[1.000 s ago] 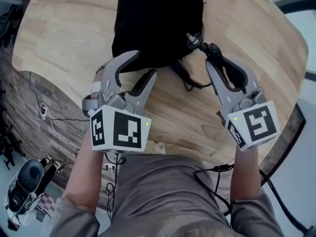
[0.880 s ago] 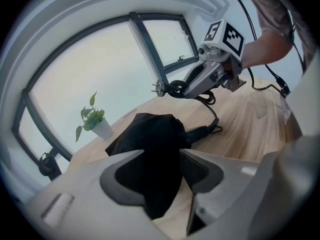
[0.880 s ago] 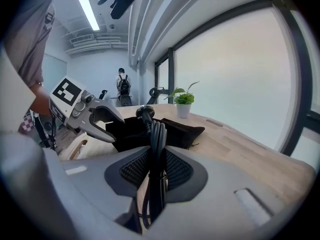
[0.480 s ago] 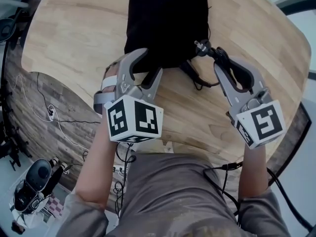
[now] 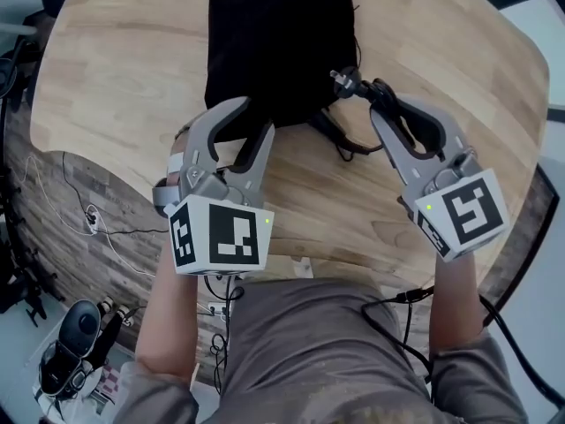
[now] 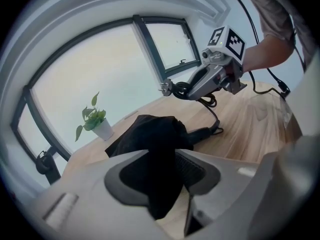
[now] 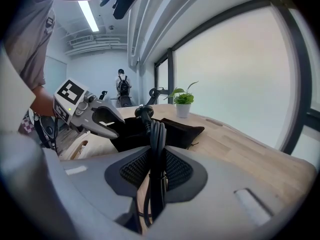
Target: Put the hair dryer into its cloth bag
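The black cloth bag [image 5: 274, 34] lies on the round wooden table [image 5: 115, 60], its mouth toward me. My left gripper [image 5: 252, 118] is shut on the bag's near edge; in the left gripper view black cloth [image 6: 160, 154] fills the gap between the jaws. The hair dryer's body is hidden, and only a black stub [image 5: 328, 127] sticks out of the mouth. My right gripper [image 5: 394, 113] is shut on the dryer's bundled black cord [image 7: 156, 149], just right of the bag, a little above the table. The plug [image 5: 341, 79] pokes out past the fingertips.
A loop of cord [image 5: 357, 148] trails on the wood between the grippers. A small potted plant [image 7: 183, 103] stands at the table's far side by the window. The table's curved edge [image 5: 53, 140] drops to a floor with cables at the left. A person [image 7: 121, 91] stands far off.
Both grips are unchanged. The left gripper shifted slightly with the bag's edge, and the head view swayed right and back.
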Tool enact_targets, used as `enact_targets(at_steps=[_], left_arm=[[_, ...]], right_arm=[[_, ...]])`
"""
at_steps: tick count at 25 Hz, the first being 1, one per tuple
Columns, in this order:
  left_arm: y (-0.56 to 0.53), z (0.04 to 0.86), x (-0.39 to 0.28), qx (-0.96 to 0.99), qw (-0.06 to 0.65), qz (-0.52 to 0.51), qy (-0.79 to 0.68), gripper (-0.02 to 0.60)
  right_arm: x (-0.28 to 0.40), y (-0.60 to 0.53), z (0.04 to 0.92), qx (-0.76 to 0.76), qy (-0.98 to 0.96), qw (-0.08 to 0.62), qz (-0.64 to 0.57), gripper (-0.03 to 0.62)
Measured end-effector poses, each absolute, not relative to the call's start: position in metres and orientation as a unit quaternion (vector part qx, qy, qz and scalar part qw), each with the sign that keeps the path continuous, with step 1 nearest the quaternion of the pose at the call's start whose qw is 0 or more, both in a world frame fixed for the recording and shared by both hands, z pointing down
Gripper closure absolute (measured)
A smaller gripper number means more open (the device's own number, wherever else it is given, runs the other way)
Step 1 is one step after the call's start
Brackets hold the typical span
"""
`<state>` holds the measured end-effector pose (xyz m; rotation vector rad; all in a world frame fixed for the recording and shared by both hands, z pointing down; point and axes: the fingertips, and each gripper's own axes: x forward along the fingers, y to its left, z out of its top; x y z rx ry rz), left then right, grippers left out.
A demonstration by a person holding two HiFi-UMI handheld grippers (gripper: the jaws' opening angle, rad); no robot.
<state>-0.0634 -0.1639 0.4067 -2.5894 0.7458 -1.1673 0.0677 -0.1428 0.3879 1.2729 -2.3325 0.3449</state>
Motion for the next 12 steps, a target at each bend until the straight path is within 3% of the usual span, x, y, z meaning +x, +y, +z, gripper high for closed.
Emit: enact_targets(at_steps=[2, 5, 12], left_arm=[[-0.157, 0.412, -0.059, -0.874, 0.113, -0.407, 0.241, 0.355], [-0.149, 0.422, -0.053, -0.864, 0.138, -0.429, 0.223, 0.295], [-0.162, 0.43, -0.055, -0.84, 0.163, -0.459, 0.241, 0.306]], right_arm=[[0.067, -0.144, 0.389, 0.461, -0.848, 0.231, 0.124, 0.493], [0.067, -0.144, 0.39, 0.46, -0.848, 0.233, 0.125, 0.493], [0.067, -0.143, 0.39, 0.458, -0.849, 0.233, 0.124, 0.493]])
